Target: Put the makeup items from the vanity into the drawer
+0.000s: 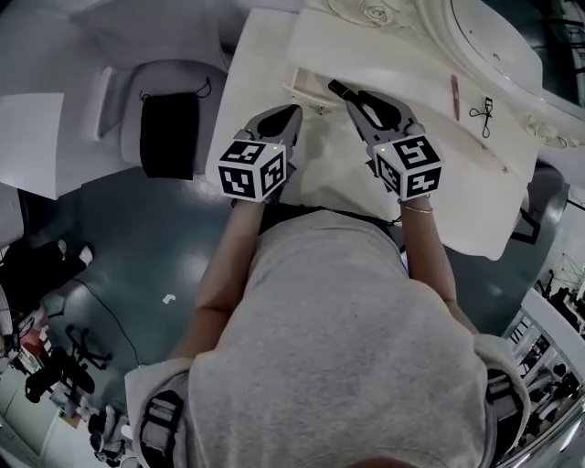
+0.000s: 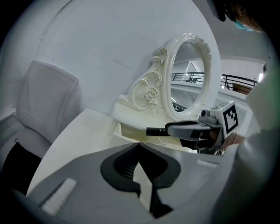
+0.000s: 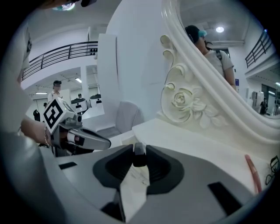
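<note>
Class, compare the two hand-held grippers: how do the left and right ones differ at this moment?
The left hand-held gripper is shut with nothing between its jaws; the right hand-held gripper is shut on a slim dark tube. The left sits nearer the chair, the right nearer the mirror. Both are grey and carry a marker cube.

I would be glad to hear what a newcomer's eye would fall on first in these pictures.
The ornate white mirror with its carved rose rises at the back of the vanity. Before it, the right gripper has its jaws closed on a slim dark makeup stick, with the left gripper beside it, jaws shut and empty. A pink stick and an eyelash curler lie on the vanity top, further right.
</note>
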The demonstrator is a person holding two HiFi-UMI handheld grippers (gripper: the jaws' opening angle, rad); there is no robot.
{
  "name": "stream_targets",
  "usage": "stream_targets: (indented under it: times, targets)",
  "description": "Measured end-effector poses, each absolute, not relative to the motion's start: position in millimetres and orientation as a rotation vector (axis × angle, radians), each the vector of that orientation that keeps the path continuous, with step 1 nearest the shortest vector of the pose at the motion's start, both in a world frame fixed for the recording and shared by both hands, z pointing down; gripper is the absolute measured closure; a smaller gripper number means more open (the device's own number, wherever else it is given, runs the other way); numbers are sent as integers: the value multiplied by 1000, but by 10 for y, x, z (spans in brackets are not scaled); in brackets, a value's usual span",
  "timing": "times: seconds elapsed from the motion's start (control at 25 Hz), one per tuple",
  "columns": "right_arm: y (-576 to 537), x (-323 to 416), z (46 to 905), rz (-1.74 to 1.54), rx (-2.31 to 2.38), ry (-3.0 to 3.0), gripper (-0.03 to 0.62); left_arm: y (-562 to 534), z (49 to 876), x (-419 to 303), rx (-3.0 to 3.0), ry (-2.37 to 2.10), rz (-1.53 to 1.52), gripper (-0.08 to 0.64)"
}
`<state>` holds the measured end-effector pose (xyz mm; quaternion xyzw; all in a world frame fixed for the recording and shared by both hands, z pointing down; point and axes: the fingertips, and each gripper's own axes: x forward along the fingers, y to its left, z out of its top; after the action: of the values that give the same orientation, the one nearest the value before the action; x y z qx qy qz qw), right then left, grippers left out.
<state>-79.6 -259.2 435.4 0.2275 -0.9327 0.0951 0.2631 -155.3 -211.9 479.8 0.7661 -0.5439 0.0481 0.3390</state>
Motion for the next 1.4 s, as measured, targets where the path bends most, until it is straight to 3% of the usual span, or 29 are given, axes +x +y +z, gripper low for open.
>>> stream_targets:
  times: [1.4]
  targets:
    - [-2690, -960, 4730, 397, 603, -2453, 491, -2225, 5022, -1531, 1954, -1352, 154, 551]
